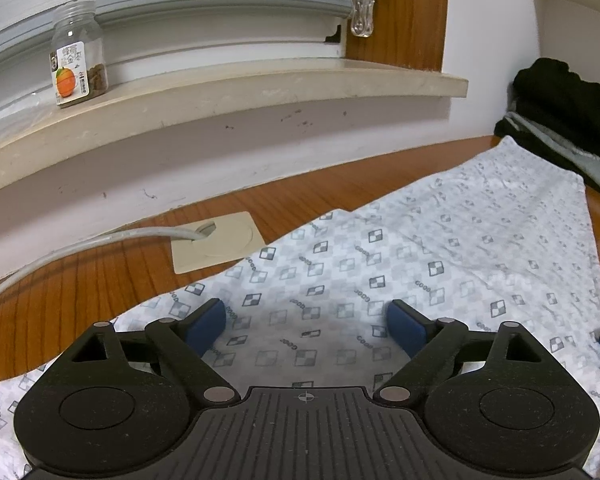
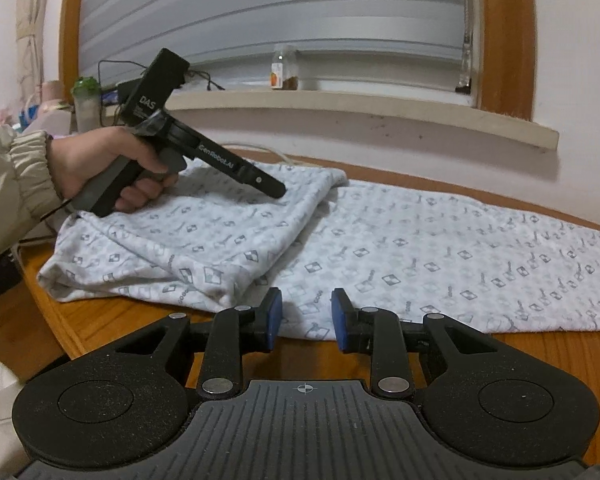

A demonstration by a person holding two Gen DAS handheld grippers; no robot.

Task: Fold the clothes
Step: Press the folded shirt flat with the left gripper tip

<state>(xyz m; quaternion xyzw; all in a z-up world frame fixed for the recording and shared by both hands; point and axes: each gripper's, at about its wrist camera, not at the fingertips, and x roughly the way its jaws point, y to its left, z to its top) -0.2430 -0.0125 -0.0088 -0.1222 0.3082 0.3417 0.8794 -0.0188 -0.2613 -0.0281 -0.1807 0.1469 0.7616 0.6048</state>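
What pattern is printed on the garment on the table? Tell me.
The garment is pale white-grey with small dark checkered diamonds and tiny lettering; the left wrist view shows it best.

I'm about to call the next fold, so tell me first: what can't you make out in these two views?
- Patterned garment: its right end runs off the right wrist view; the near part is hidden under the left tool in the left wrist view.
- Left tool's tips in the right wrist view: hidden behind its own body.
- Dark clothes pile: cut off by the edge.
- Jar label: too small to read.
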